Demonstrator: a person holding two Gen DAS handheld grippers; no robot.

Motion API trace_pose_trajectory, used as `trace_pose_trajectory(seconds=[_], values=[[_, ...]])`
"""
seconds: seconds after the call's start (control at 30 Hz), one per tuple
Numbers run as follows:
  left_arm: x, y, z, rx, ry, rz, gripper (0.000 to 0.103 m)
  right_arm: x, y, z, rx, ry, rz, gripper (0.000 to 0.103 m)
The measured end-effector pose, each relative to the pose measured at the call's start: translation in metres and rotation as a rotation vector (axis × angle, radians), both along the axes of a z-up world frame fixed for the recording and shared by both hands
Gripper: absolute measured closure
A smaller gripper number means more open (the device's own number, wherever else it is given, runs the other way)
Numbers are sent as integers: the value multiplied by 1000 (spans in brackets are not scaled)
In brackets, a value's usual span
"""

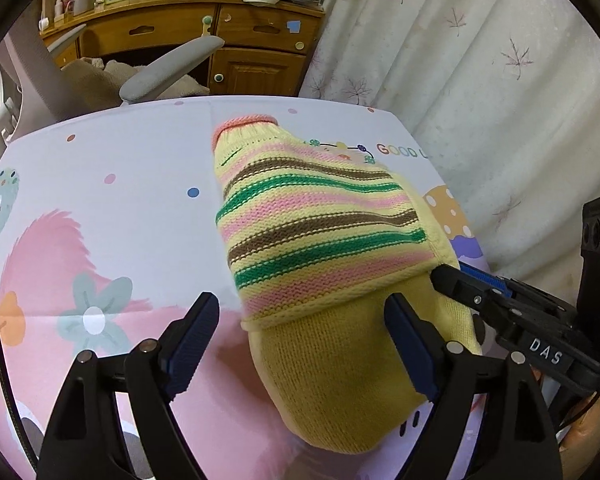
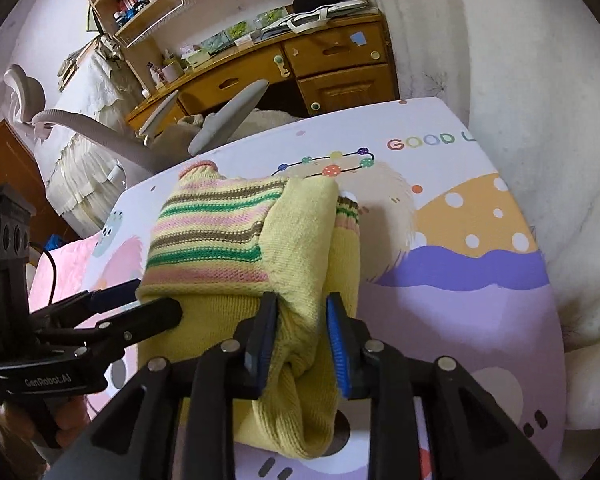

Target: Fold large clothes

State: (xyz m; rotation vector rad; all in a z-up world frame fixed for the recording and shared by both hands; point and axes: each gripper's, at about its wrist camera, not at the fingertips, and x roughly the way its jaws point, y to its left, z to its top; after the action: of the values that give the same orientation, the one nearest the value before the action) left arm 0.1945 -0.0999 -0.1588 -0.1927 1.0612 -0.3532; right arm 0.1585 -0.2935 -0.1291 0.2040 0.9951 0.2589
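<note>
One sweater (image 1: 320,240), yellow with pink, green and brown stripes, lies folded on one printed sheet (image 1: 120,200) reading "GOOD L…". My left gripper (image 1: 302,344) stands released, the sweater's near edge between its jaws, untouched. My right gripper (image 2: 302,336), its jaws loosened, has a yellow fold between them. Tool labels: "DAS", "GenRobot.AI".

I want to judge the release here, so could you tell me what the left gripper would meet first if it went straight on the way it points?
Most likely the folded yellow sweater: the left gripper stands open, tilted down over its plain near end, above the patterned sheet. Depth is hard to judge.
</note>
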Motion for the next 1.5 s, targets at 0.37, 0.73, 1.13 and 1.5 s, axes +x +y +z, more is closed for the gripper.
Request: trace_pose_trajectory(seconds=[0.37, 0.73, 1.13, 1.5], values=[[0, 23, 22, -48, 5, 36, 13, -9, -8, 28, -19, -37, 11, 28], [0, 18, 31, 68, 23, 68, 0, -14, 2, 34, -48, -35, 66, 28], [0, 14, 16, 36, 44, 90, 0, -5, 5, 10, -56, 48, 95, 27], [11, 17, -21, -47, 153, 95, 1, 18, -17, -34, 160, 167, 124, 24]])
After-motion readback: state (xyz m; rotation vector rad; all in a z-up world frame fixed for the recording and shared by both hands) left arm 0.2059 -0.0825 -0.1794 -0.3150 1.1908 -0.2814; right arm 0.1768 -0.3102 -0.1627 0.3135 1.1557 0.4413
